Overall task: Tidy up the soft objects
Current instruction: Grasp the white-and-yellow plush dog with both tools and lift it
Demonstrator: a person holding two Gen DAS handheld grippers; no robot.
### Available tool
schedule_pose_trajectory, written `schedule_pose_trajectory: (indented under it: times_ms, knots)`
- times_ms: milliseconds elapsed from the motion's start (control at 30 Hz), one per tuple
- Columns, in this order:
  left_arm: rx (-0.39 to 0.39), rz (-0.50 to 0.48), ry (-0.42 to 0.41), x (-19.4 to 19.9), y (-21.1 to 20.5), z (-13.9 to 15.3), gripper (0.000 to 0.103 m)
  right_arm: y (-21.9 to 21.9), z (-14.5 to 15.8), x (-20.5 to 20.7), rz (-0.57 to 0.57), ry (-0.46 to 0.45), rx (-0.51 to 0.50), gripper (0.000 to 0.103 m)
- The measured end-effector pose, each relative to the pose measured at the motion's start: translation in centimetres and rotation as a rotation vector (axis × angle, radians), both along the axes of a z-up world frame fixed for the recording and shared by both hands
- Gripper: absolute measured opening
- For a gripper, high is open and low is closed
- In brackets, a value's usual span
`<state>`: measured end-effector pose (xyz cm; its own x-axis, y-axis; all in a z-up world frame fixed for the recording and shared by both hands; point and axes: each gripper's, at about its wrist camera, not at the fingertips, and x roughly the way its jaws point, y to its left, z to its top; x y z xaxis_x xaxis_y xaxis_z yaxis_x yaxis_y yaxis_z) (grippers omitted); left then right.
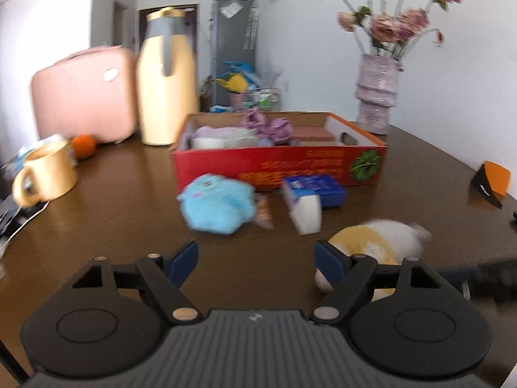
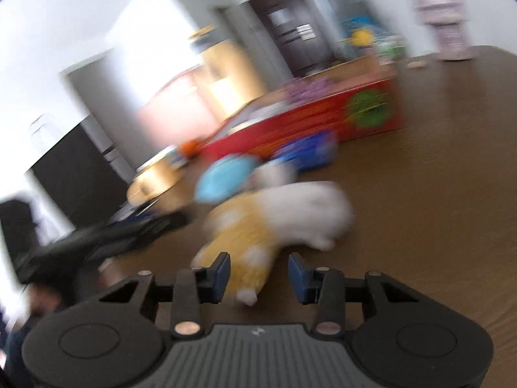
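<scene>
Your brown table point(image 1: 420, 177) carries everything here. Largest on it, at 12 o'clock in your left wrist view, is the red cardboard box point(image 1: 278, 165), open-topped, with purple and pale soft things already lying inside. At 10 o'clock behind it stand a pink case point(image 1: 84, 97) and a cream jug point(image 1: 166, 87); at 1 o'clock, a vase of flowers point(image 1: 376, 97). Next down in size, the yellow and white plush point(image 2: 278, 223) lies on the table at 12 o'clock from your right gripper point(image 2: 259, 278), whose jaws are spread apart with the plush's near end between them (contact is too blurred to judge). The blue plush point(image 1: 216, 205) sits just in front of the box, beside a blue and white pack point(image 1: 311, 197). Your left gripper point(image 1: 257, 258) hangs wide apart, holding nothing.
</scene>
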<state>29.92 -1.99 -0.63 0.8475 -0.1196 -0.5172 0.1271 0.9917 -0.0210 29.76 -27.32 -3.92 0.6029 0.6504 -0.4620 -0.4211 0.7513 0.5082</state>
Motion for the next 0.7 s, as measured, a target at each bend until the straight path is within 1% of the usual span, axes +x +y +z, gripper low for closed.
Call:
schedule_pose_trajectory:
  times_ms: [100,167,233,267,300,333,367,400,467,500,533,567,600,700]
  knots:
    - [-0.027,0.007,0.024,-1.2,1.3,0.1,0.081,2.4,0.9,-1.2,0.056,-0.046,-0.023,0.04]
    - [-0.018,-0.006,0.016,-2.2,1.6,0.3,0.081,2.4,1.9,-1.5,0.034,-0.078,-0.029,0.04]
    - [-0.011,-0.017,0.0,-3.0,1.6,0.6,0.081,1.2,2.7,-1.7,-0.013,-0.104,-0.031,0.042]
    - [-0.018,-0.025,-0.004,-3.2,1.7,0.7,0.081,0.6,3.2,-1.8,-0.051,-0.133,-0.05,0.043]
    - [-0.036,-0.042,-0.003,-3.4,1.7,0.7,0.082,0.1,3.5,-1.8,-0.093,-0.16,-0.078,0.047]
    - [-0.051,-0.065,0.001,-3.5,1.5,0.6,0.082,0.1,3.7,-1.6,-0.125,-0.181,-0.11,0.053]
    - [-0.069,-0.094,0.006,-3.6,1.2,0.4,0.082,0.1,3.7,-1.4,-0.149,-0.195,-0.152,0.056]
    - [-0.085,-0.121,0.014,-3.5,0.8,0.1,0.081,0.4,3.4,-1.2,-0.155,-0.199,-0.189,0.058]
    - [-0.112,-0.154,0.041,-3.0,-0.1,-0.6,0.08,0.8,2.5,-0.8,-0.142,-0.188,-0.229,0.058]
    - [-0.124,-0.162,0.049,-2.7,-0.5,-1.0,0.073,1.2,1.8,-0.6,-0.13,-0.174,-0.248,0.059]
    - [-0.132,-0.164,0.057,-2.5,-0.7,-1.3,0.062,1.1,1.4,-0.5,-0.123,-0.167,-0.259,0.059]
    - [-0.146,-0.167,0.069,-2.0,-0.9,-1.6,0.057,1.2,0.8,-0.6,-0.122,-0.16,-0.271,0.059]
    - [-0.163,-0.174,0.081,-1.6,-0.9,-1.9,0.048,1.5,0.4,-0.4,-0.122,-0.161,-0.281,0.061]
    - [-0.227,-0.172,0.118,-0.5,-0.3,-2.5,0.037,2.0,0.0,-0.3,-0.113,-0.167,-0.281,0.061]
